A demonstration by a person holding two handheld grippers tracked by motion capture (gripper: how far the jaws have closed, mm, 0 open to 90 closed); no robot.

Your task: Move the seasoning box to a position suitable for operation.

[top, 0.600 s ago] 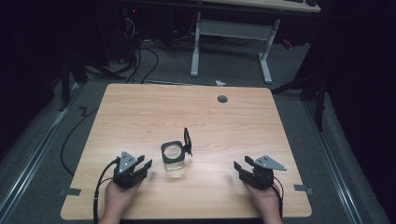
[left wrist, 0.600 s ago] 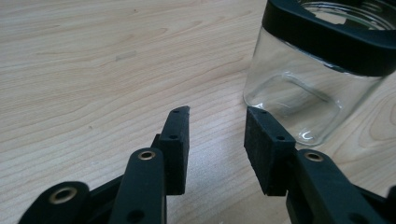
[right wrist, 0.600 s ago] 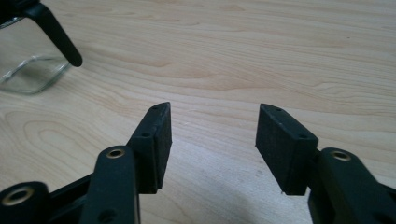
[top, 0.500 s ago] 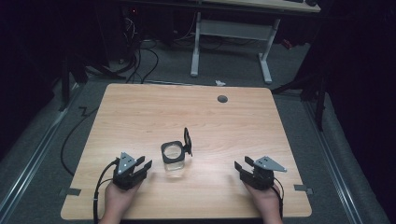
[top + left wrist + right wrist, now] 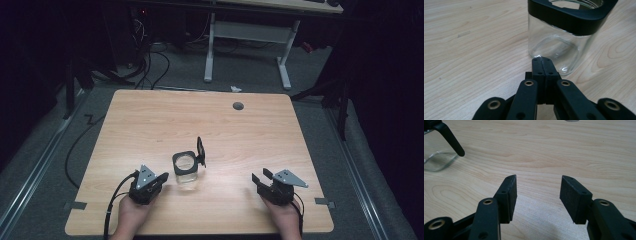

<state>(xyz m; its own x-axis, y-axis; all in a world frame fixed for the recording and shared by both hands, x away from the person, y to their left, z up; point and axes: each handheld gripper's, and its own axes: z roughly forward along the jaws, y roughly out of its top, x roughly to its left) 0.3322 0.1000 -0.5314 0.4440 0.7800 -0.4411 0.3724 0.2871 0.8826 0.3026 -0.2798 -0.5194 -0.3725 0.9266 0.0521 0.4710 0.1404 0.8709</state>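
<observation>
Glass jar (image 5: 185,169) with a black collar and hinged lid (image 5: 201,151) flipped up stands near the table's (image 5: 150,120) front middle; it looks rigid, slick and breakable, best gripped by the collar. Left gripper (image 5: 159,181), just beside it, is clenched on nothing; right gripper (image 5: 259,179), well apart, is spread and empty. Smooth wood lies under them, with dim floor and cables (image 5: 150,65) around.

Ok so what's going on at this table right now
A person sits at a wooden table with a gripper in each hand. A clear glass jar with a black rim stands near the middle, its hinged lid flipped open. The left gripper, jaws shut, rests just short of the jar without touching it. The right gripper, jaws open, sits off to the other side over bare wood. Nothing is being held yet.
</observation>
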